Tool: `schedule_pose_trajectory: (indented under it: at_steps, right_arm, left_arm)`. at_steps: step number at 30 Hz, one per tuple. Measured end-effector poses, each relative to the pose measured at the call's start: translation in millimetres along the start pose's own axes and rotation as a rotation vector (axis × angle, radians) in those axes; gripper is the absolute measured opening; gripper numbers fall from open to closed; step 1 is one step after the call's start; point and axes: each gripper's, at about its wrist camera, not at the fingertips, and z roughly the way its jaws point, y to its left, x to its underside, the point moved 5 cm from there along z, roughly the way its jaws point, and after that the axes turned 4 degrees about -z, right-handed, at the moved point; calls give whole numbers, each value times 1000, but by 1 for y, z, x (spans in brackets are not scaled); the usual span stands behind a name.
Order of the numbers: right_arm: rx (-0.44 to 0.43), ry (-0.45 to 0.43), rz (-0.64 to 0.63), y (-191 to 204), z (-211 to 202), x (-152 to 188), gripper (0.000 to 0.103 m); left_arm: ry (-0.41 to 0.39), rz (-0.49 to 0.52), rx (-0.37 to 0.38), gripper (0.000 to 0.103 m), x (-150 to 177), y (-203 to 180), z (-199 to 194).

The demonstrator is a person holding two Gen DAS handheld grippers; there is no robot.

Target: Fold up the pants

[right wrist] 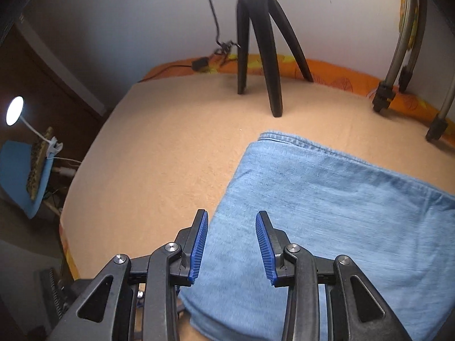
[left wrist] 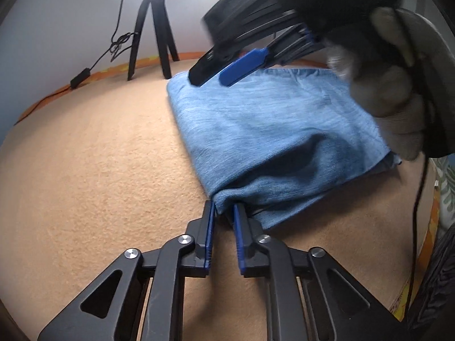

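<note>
Light blue denim pants [left wrist: 270,130] lie folded into a thick rectangle on the tan bed cover [left wrist: 99,156]. My left gripper [left wrist: 224,207] is shut on the near corner of the pants, the fabric bunched between its blue pads. My right gripper [left wrist: 219,76], held by a gloved hand [left wrist: 392,105], hovers open above the far edge of the pants. In the right wrist view the right gripper [right wrist: 231,221] is open and empty just above the left part of the folded pants [right wrist: 327,213].
A black tripod [left wrist: 150,28] stands at the far edge of the bed with a cable and switch box [left wrist: 79,78] beside it. A second tripod's grey legs [right wrist: 398,71] stand at the far right. A lit lamp [right wrist: 14,110] and blue chair [right wrist: 17,170] lie off the left side.
</note>
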Motion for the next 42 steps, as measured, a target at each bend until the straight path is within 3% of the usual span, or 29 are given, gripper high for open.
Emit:
schedule_pose_trajectory:
  at_steps: [3,6,11,16,18,22,25,28,32,34,42]
  right_arm:
    - [19,6,19,-4,9,-2,38]
    - [46,19,23,-7,18,-2,54]
    - [75,64,28,-15,41,2,53]
    - [66,46,25,-18,43,-1,55]
    - [58,51,34,-18,39,-2,55]
    - [0,-6,11,-9,8,5,49]
    - [-32,-51,-52,10,-22,29,47]
    - [-72,-75,-68,29,-44,58,45]
    - [-118,-84,-52,53,-47,100,37]
    - [-73,-92,-71,63,-39,115,37]
    - [-57,-102,62,63,-14,126,34]
  left_arm:
    - [-17,-20,7,4,-2,0,0]
    - [-59,-81,41,3,-5,3,-10]
    - [-103,-83,90,1,-5,-7,-35]
    - [-86,30,12,1,5,-16,-36]
    - [-71,-36,25,1,6,-5,-34]
    - [-91,-156,40,17,-8,27,-44]
    - [-112,-223,59,24,-27,49,-52]
    - [-114,-213,58,36,-53,61,-52]
    - [-106,-243,97,37,-79,74,-43]
    - [-91,-254,120,37,-85,76,-33]
    - [-18,-210,198,37,-93,66,7]
